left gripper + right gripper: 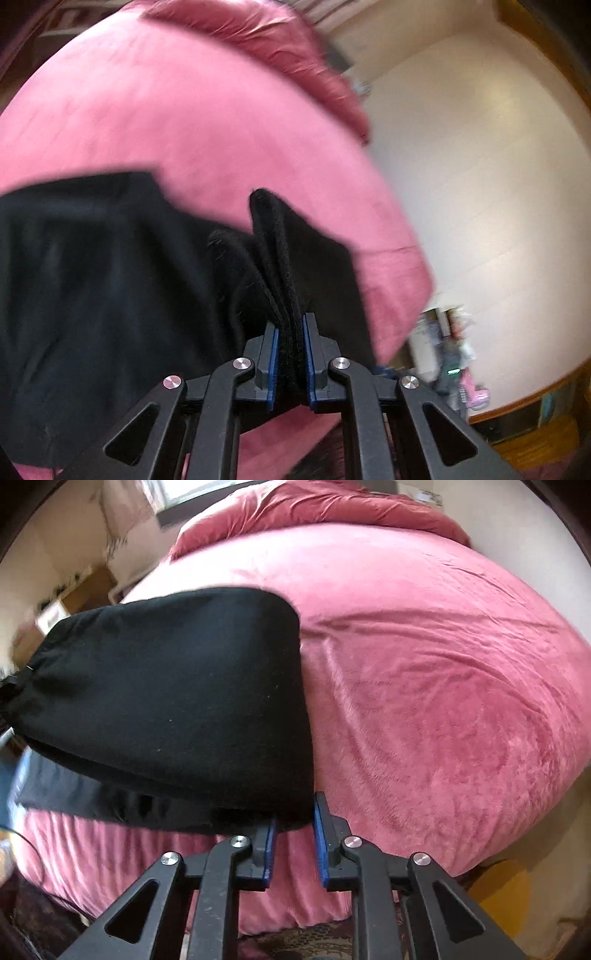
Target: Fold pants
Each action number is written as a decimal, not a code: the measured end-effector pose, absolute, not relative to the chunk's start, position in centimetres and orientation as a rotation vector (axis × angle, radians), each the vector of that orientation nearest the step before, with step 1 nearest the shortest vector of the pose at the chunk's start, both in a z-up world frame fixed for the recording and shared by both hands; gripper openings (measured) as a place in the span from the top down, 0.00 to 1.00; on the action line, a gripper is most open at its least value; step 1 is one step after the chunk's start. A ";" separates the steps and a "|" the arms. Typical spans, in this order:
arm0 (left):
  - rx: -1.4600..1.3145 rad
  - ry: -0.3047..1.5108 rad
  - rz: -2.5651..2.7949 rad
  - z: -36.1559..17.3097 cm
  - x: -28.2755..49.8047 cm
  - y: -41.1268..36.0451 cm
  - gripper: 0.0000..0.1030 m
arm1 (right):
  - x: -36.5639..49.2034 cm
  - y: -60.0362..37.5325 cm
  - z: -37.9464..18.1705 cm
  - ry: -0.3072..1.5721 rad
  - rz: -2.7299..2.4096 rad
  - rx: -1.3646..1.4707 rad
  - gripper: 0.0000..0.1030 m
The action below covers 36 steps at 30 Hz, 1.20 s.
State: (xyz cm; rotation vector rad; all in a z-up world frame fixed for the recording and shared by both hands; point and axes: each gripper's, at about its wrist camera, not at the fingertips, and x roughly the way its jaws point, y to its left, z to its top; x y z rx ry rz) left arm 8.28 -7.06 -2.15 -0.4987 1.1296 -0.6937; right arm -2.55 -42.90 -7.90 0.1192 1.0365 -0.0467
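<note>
Bed (443, 664) under pink plush cover, rumpled duvet at far end. Black pants (166, 701) folded over, held up above near edge of bed, lower layer hanging. Left gripper (290, 328) pinching thick bunched edge of pants. Right gripper (294, 812) clamped on pants corner, blue pads (320, 843) showing

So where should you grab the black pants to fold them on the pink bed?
Grip the black fleece pants at two corners of one end, coming in from the near bed edge. The left gripper is already shut on a bunched thick edge; the right gripper pinches the near corner. Held like this, the cloth hangs in one span over the fuzzy pink bedspread.
</note>
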 end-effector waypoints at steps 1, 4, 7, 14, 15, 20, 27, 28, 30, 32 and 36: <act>-0.497 1.158 -0.672 -3.4 8.1 -6.7 0.89 | -2.4 -42.5 -8.3 1.050 -0.041 0.095 0.84; -0.473 1.236 -0.605 -6.6 7.8 -6.3 0.89 | -2.2 -42.1 -8.7 1.070 -0.035 0.056 0.84; -0.475 1.265 -0.574 -8.2 7.4 -6.3 0.88 | -1.7 -42.2 -9.1 1.093 -0.023 0.061 0.84; -0.461 1.238 -0.587 -6.6 7.6 -4.2 0.67 | -2.2 -43.2 -7.9 1.138 0.048 0.021 0.51; -0.473 1.232 -0.588 -6.4 7.7 -3.6 0.66 | -2.4 -43.5 -7.4 1.137 0.060 0.020 0.47; -0.583 1.180 -0.574 -5.9 8.6 -1.1 0.64 | -1.2 -45.1 -3.8 1.053 0.053 0.071 0.47; -0.610 1.177 -0.572 -5.0 11.4 -1.4 0.63 | 4.8 -42.2 -1.6 0.949 0.117 0.103 0.47; -0.601 1.184 -0.567 -5.0 11.9 -2.0 0.62 | 5.7 -41.6 -1.5 0.941 0.129 0.094 0.47; -0.578 1.195 -0.545 -5.1 12.9 -3.4 0.62 | 6.6 -40.4 -1.1 0.931 0.144 0.080 0.47; -0.554 1.204 -0.513 -5.4 13.5 -4.1 0.64 | 7.9 -39.6 -1.2 0.921 0.153 0.065 0.47; -0.490 1.189 -0.499 -6.0 13.8 -5.1 0.75 | 9.9 -39.1 -2.4 0.938 0.128 0.051 0.47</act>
